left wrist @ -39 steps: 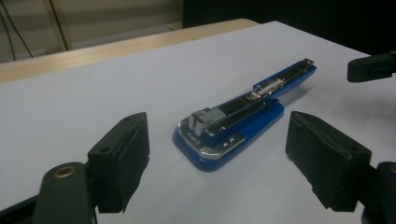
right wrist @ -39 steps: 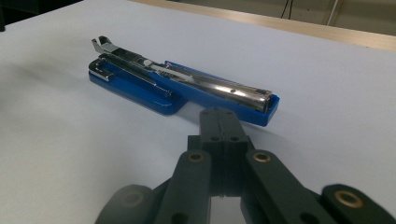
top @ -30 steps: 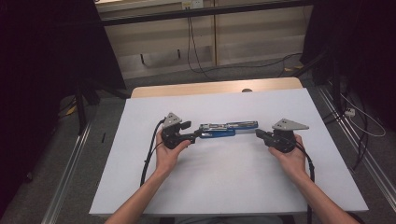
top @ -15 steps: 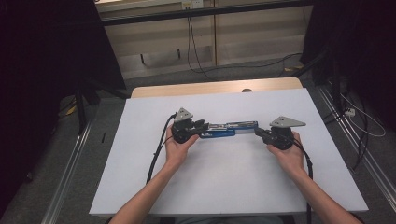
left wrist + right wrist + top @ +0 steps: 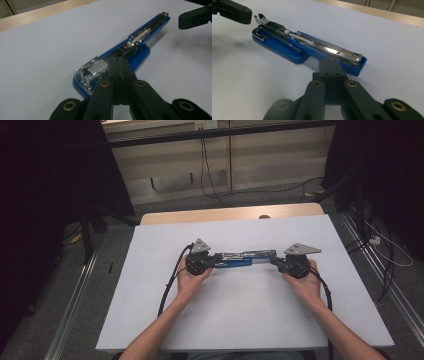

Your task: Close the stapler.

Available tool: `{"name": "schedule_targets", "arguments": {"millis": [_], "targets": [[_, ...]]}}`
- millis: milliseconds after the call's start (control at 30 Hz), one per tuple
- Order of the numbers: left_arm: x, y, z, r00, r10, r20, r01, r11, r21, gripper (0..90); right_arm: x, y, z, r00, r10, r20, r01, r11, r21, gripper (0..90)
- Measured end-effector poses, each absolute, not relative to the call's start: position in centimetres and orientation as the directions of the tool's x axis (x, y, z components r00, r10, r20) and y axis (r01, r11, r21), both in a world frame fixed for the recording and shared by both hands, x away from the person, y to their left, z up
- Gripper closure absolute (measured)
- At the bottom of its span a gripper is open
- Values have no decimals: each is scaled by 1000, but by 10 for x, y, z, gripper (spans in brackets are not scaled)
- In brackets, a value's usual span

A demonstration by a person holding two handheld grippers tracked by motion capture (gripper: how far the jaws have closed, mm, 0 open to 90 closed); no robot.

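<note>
We see stapler (image 5: pixel 240 259) flat on white desk (image 5: pixel 240 320), left gripper (image 5: pixel 120 67) just closed, right gripper (image 5: pixel 332 65) pressed together, both empty, cables (image 5: pixel 170 285) trailing alongside.

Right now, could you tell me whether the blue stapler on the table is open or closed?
Open. The blue stapler lies flat on the white table, swung out full length, its metal staple channel exposed on top.

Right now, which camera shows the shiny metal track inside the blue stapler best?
The right gripper view: the stapler lies opened out and its shiny track runs sharp along its length. The left gripper view shows the track from the opposite end, foreshortened. In the high view the stapler is small.
</note>
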State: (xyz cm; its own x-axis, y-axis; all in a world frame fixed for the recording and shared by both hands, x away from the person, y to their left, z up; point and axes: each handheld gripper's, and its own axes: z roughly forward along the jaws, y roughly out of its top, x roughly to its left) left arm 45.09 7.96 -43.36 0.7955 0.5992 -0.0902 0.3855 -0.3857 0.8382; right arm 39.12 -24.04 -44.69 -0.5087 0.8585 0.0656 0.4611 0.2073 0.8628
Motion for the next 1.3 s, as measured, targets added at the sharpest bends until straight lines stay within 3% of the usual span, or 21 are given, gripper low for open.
{"name": "schedule_targets", "arguments": {"millis": [1300], "targets": [[457,76,-449,785,617,-52,401,-442,802,900,406,-241,-459,-505,863,13,576,326,750,900]]}}
